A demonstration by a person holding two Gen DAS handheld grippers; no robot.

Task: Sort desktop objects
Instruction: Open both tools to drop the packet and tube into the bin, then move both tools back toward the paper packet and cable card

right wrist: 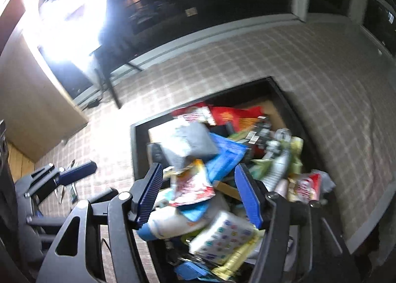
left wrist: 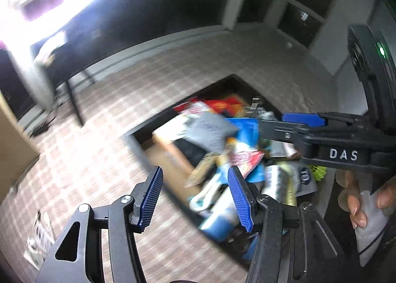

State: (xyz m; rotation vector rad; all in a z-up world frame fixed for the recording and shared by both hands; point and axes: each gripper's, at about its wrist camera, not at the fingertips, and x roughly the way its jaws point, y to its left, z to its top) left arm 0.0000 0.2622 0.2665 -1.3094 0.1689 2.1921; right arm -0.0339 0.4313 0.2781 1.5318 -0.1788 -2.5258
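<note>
A black bin [left wrist: 138, 132] [right wrist: 135, 144] on the checked cloth is piled with mixed packets, boxes and bottles. A grey pouch [left wrist: 210, 132] [right wrist: 190, 144] lies on top, beside a blue packet [left wrist: 245, 129] [right wrist: 227, 156] and a red-and-white snack bag [left wrist: 245, 159] [right wrist: 193, 186]. My left gripper [left wrist: 195, 199] is open and empty above the bin's near left edge. My right gripper [right wrist: 200, 194] is open and empty over the middle of the pile; it also shows in the left wrist view [left wrist: 292, 127] at the right. Both views are blurred.
The checked tablecloth [right wrist: 297, 60] spreads around the bin. Papers [left wrist: 39, 238] lie on the cloth at the left. A black table leg [left wrist: 74, 105] and dark windows stand behind. A hand [left wrist: 358, 203] holds the right gripper's handle.
</note>
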